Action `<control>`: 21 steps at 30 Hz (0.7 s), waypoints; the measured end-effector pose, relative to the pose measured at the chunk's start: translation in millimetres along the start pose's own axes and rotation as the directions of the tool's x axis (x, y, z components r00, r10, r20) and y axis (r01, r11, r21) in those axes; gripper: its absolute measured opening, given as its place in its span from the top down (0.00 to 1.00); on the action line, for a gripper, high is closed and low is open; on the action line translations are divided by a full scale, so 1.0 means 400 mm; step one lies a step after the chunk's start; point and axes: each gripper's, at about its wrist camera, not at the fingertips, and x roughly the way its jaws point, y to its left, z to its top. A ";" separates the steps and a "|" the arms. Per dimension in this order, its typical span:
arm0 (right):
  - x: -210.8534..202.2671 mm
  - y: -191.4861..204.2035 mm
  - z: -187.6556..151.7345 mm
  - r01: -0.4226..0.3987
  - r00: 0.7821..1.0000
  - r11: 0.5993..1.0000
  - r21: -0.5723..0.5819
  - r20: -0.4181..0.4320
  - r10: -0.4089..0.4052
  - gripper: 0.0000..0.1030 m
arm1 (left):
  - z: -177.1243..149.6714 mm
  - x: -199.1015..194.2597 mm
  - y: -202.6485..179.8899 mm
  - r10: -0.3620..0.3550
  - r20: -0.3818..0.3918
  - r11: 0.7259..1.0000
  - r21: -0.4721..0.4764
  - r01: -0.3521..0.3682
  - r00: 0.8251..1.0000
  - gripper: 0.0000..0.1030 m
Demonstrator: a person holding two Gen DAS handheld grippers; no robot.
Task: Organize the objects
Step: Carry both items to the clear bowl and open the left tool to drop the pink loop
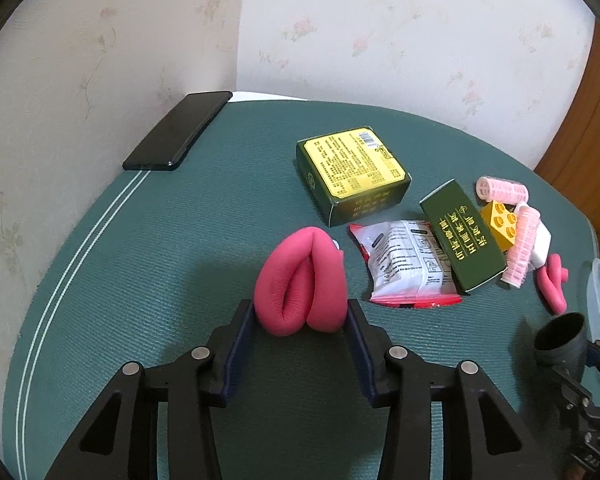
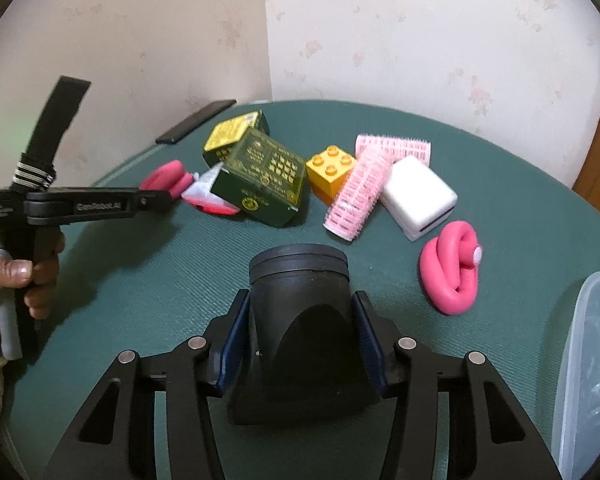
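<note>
My left gripper (image 1: 301, 322) is shut on a folded pink foam roller (image 1: 302, 282) just above the green table. My right gripper (image 2: 299, 320) is shut on a black plastic pipe fitting (image 2: 299, 312); the fitting also shows in the left wrist view (image 1: 562, 338). A loose pile lies beyond: two dark green boxes (image 1: 352, 174) (image 1: 462, 236), a white-and-red packet (image 1: 406, 266), a yellow brick (image 2: 331, 172), two pink hair curlers (image 2: 358, 196) (image 2: 394, 148), a white block (image 2: 420, 196) and a second coiled pink roller (image 2: 452, 268).
A black phone (image 1: 178, 130) lies at the far left edge by the wall. A clear plastic container (image 2: 592, 376) stands at the right edge of the green table (image 1: 160, 280). Wallpapered walls close off the back and left.
</note>
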 end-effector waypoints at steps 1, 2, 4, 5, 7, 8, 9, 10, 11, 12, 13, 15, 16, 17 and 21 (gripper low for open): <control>-0.004 0.000 0.001 0.001 1.000 1.000 0.002 0.007 -0.001 0.50 | 0.001 -0.003 0.000 0.000 0.005 1.000 0.000 0.000 1.000 0.54; -0.010 -0.002 -0.001 0.003 1.000 1.000 0.004 0.012 -0.003 0.50 | 0.002 -0.008 -0.001 -0.001 0.013 1.000 0.001 0.001 1.000 0.55; -0.015 -0.001 0.001 0.005 1.000 1.000 0.010 0.020 -0.005 0.50 | 0.003 -0.017 -0.003 0.001 0.024 1.000 0.006 -0.001 1.000 0.55; -0.016 -0.001 0.003 0.004 1.000 1.000 0.013 0.024 -0.005 0.50 | 0.003 -0.022 -0.005 0.003 0.031 1.000 0.008 -0.003 1.000 0.55; -0.025 -0.003 0.003 0.003 0.999 1.000 0.020 0.033 -0.004 0.50 | 0.004 -0.027 -0.005 0.005 0.037 1.000 0.013 -0.005 0.999 0.55; -0.027 -0.003 0.003 0.002 0.999 1.000 0.021 0.036 -0.003 0.50 | 0.005 -0.027 -0.005 0.008 0.037 1.000 0.015 -0.009 0.999 0.55; -0.029 -0.004 0.004 0.001 0.999 1.000 0.023 0.039 -0.002 0.50 | 0.005 -0.028 -0.004 0.006 0.037 1.000 0.012 -0.007 0.999 0.55; -0.032 -0.004 0.003 0.000 0.999 1.000 0.027 0.043 -0.001 0.50 | 0.005 -0.027 -0.001 0.005 0.035 1.000 0.009 -0.005 0.999 0.55; -0.036 -0.007 0.004 -0.003 0.999 1.000 0.029 0.047 0.002 0.50 | 0.006 -0.028 0.000 0.002 0.033 1.000 0.004 -0.002 0.999 0.55; -0.039 -0.008 0.004 -0.004 0.999 1.000 0.030 0.051 0.003 0.50 | 0.007 -0.030 0.002 -0.001 0.034 1.000 0.000 0.001 0.999 0.55; -0.044 -0.010 0.005 -0.004 0.998 0.999 0.034 0.057 0.002 0.50 | 0.007 -0.033 0.004 -0.003 0.036 1.000 -0.002 0.003 0.999 0.55; -0.057 -0.018 0.008 -0.003 0.997 0.999 0.045 0.072 -0.001 0.50 | 0.007 -0.039 0.004 -0.008 0.043 1.000 -0.001 0.008 0.999 0.55; -0.061 -0.021 0.009 -0.002 0.997 0.999 0.050 0.077 -0.002 0.50 | 0.007 -0.042 0.002 -0.011 0.046 1.000 0.001 0.011 0.999 0.55; -0.067 -0.026 0.010 0.000 0.996 0.998 0.057 0.084 -0.005 0.50 | 0.006 -0.046 0.000 -0.014 0.050 1.000 0.004 0.013 0.999 0.55; -0.093 -0.051 0.016 0.019 0.993 0.996 0.090 0.112 -0.029 0.50 | 0.006 -0.067 -0.013 -0.029 0.070 0.999 0.018 0.028 0.997 0.55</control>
